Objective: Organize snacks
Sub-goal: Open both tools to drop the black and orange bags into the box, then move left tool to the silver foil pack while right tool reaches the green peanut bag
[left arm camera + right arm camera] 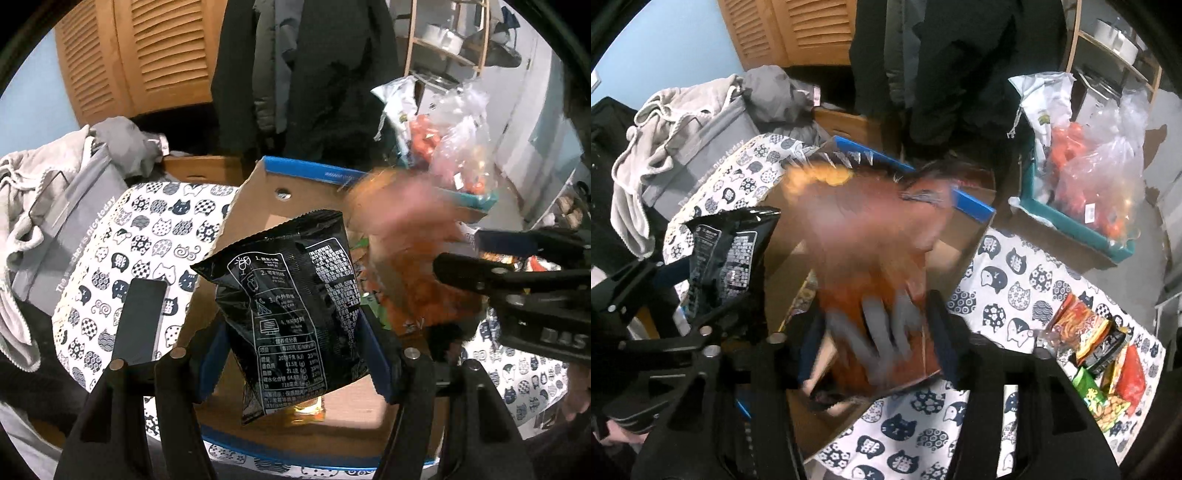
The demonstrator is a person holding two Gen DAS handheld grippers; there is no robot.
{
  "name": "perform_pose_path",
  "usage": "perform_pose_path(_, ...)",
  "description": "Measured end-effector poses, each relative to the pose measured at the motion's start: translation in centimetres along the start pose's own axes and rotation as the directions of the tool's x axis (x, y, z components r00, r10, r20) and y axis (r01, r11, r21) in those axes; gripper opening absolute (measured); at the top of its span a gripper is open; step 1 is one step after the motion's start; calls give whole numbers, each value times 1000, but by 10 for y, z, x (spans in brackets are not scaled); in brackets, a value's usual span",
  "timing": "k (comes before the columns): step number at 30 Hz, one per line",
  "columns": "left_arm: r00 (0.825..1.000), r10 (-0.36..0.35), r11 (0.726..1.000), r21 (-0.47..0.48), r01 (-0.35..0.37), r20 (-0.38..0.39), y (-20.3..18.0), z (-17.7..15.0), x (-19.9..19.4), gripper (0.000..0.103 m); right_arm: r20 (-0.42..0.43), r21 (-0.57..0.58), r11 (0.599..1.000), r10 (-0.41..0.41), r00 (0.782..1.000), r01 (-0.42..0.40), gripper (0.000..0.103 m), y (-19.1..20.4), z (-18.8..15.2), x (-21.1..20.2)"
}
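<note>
Left gripper (291, 354) has its fingers (212, 360) clenched on the lower half of the black snack bag (284, 299), which hangs upright over the open cardboard box (255, 199). Right gripper (879, 332): the orange snack bag (871, 266) sits between its fingers (942, 325), heavily motion-blurred, also above the box. Can't tell from the blur whether the pads still press on it or it's already slipping free.

Step in hand, my read: dropping both bags into the box. To do it well, lower each bag inside the box walls before letting go, so nothing catches the blue-edged flap (971, 206) beyond the right fingertips. Keep the two grippers apart; they're near each other and the bags could snag. Lay the bags flat, not on end, to leave room.

More snack packs (1100, 347) wait on the cat-print table (1015, 280), right of the right fingers.
</note>
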State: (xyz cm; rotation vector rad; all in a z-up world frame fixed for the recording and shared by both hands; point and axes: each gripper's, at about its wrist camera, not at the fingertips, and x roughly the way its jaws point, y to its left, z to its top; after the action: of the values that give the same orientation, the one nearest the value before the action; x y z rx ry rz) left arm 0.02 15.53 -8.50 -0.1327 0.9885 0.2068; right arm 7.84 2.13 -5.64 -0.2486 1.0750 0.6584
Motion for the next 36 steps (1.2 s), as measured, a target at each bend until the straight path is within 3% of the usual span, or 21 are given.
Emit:
perform_pose_path(2,1000,13,1000,6,-13,-14,0,0,4,68,17,-1,1000,0,1000,0,68,0,0,-4)
perform_pose_path(6,999,36,999,2,-36,-28,-1,0,8,72,31,4,1000,-16,999,15,69,-4,-1,-10)
perform_pose_path(11,999,2,1000,-2,-2,-33,-13,4,6,79,45,31,998,-49,998,47,70,-21,-9,-20)
perform_pose_path(21,996,-66,997,36,68,-54,-57,8,4,80,42,92,991,-103,994,99,71,-68,-38,-36)
perform_pose_path(36,992,-89,985,142,101,-88,-127,9,5,80,57,197,970,-154,986,140,71,-133,-77,-63)
